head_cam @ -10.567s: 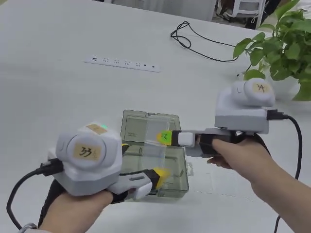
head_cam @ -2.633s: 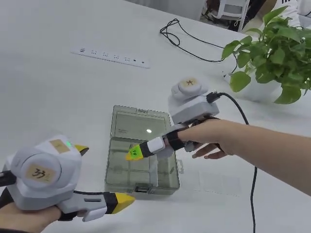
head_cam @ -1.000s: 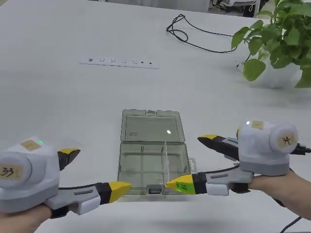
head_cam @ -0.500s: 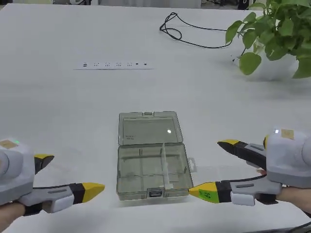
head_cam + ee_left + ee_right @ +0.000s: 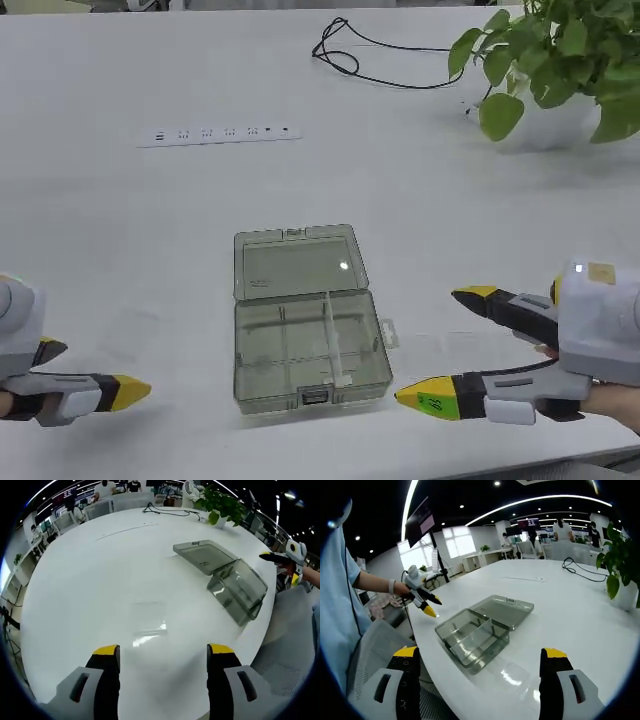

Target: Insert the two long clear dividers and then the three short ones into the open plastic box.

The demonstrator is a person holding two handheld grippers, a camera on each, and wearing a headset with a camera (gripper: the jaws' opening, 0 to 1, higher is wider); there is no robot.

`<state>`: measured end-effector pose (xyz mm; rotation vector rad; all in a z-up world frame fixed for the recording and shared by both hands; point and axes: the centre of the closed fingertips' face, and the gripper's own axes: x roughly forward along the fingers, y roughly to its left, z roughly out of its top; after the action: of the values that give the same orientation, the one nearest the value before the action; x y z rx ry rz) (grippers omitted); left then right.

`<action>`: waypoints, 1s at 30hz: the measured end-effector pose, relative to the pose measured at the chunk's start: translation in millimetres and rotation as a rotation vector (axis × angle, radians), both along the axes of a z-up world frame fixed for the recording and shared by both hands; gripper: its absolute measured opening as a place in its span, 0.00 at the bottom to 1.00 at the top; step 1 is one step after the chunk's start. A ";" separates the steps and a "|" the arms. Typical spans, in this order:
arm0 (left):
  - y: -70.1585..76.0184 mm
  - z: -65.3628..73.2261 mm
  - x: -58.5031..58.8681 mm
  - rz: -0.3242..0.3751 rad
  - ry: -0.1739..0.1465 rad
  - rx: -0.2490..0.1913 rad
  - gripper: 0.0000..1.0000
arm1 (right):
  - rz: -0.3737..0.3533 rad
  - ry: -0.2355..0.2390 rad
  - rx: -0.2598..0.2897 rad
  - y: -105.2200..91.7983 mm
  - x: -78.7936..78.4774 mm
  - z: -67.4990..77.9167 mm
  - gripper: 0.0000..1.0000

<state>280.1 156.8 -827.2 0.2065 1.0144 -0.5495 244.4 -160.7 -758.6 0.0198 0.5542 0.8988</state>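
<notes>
Plainly, in the head view the box [image 5: 243,352] sat mid-table between the two tools. It was smoky clear plastic with square corners, and its lid [image 5: 297,258] lay flat behind the hinge. One pale divider [image 5: 335,335] stood inside it, running from the hinge side to the front wall. Fainter partition lines showed beside it, but their number could not be made out. The right gripper [image 5: 440,345] hung just right of the box with its yellow-tipped jaws spread wide and nothing between them. The left gripper [image 5: 95,368] waited well off to the left, also spread and empty. The right one was clearly the nearer to the box. The table [image 5: 150,220] was smooth, white and slightly glossy.

From the left gripper view, both jaws stood apart. A loose clear piece [image 5: 148,616] lay flat on the table straight ahead of the gap, thin and nearly invisible apart from its glare. Its long axis could not be told. The box lay beyond it, off to the right.

From the right gripper view, the jaws were likewise parted. A second clear piece [image 5: 514,672] lay flat on the table just ahead, between the jaws and the box's near corner. The box's long side appeared to slant across that view.

My judgement was that the next pick would go to whichever loose piece lay ahead of its own gripper. Thin, slick plastic lying flat would be awkward to lift.
</notes>
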 end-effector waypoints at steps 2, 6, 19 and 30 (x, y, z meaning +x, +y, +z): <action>4.2 -3.3 0.7 0.000 0.022 0.024 0.68 | -0.014 0.006 0.009 -2.3 0.1 -0.8 1.00; 9.5 -9.4 1.1 -0.005 0.059 0.056 0.58 | -0.022 0.007 0.013 -4.7 -1.1 -1.2 1.00; 15.9 -17.4 0.0 -0.011 0.112 0.141 0.42 | -0.037 0.004 0.018 -8.0 -2.2 -0.2 1.00; 15.0 -18.5 -1.9 -0.008 0.143 0.189 0.36 | -0.031 0.006 0.025 -0.9 -2.6 -0.5 1.00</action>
<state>278.2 171.8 -845.7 0.3429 1.2067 -0.4808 241.7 -161.6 -759.1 0.0535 0.5474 0.8759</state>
